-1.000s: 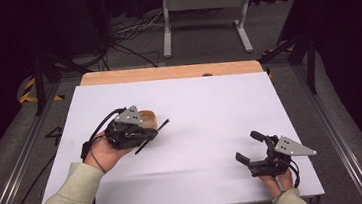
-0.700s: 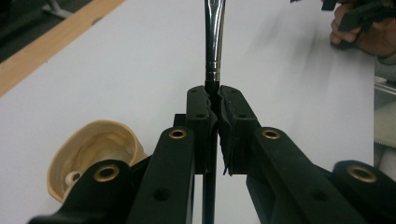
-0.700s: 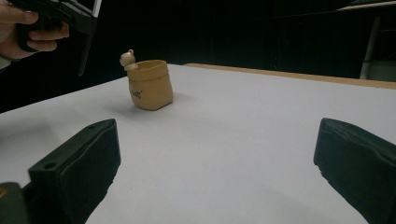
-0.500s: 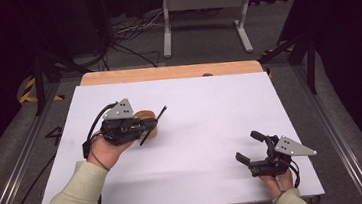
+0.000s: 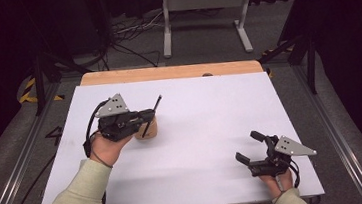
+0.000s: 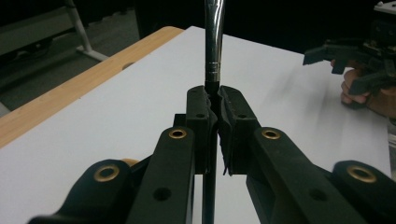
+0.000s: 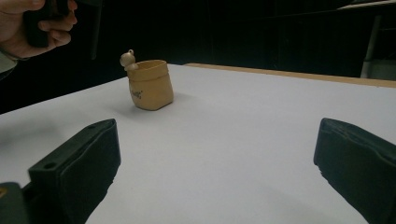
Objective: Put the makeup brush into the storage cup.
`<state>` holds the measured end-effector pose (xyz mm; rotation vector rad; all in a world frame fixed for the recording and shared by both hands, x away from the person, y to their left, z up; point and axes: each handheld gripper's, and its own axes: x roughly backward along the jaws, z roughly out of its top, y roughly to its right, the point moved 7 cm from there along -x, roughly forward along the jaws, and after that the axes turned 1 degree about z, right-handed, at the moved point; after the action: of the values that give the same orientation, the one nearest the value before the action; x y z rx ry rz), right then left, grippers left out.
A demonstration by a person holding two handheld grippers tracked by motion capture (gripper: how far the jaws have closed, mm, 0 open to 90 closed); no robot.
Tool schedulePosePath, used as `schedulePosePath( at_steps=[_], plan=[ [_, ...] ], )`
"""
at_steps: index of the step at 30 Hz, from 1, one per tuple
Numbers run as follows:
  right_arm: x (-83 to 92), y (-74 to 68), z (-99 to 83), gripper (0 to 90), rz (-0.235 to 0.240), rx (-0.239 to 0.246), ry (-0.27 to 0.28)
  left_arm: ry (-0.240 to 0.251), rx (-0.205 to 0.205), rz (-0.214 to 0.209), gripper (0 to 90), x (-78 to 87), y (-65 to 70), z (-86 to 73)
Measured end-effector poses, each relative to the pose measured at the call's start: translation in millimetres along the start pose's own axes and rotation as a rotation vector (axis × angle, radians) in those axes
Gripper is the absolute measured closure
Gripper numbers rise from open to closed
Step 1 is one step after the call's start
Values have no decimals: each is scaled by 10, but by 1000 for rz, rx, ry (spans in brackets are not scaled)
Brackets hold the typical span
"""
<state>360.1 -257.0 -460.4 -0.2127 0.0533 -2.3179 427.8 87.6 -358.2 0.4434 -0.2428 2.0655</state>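
Here a thin metal pen (image 6: pixel 214 32) sits clamped between the closed jaws of the left tool (image 5: pixel 143 118), held above a small tan cup (image 7: pixel 150 85) with a bear figure on its rim. The cup stands on the white table (image 5: pixel 205 114). Well apart, the right tool (image 5: pixel 251 148) rests with jaws wide open, holding nothing.

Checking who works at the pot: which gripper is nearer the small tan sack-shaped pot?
Left. The left gripper, shut on a thin dark metal rod, hangs over the small tan sack-shaped pot; the right gripper rests far off, open.
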Motion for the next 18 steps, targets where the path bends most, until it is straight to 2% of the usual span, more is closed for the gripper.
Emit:
schedulePosePath(
  at_steps=[5, 9, 14, 18],
  plan=[
    [-2, 2, -2, 11, 0, 0, -1, 38, 21, 19, 830, 2, -58, 22],
    [-2, 3, -2, 11, 0, -1, 0, 84, 55, 35, 830, -1, -80, 67],
    [-3, 1, -2, 11, 3, -2, 1, 125, 52, 61, 831, -31, -84, 110],
    [-2, 2, 0, 11, 1, -3, 3, 161, 73, 75, 830, -57, -108, 122]
  ],
)
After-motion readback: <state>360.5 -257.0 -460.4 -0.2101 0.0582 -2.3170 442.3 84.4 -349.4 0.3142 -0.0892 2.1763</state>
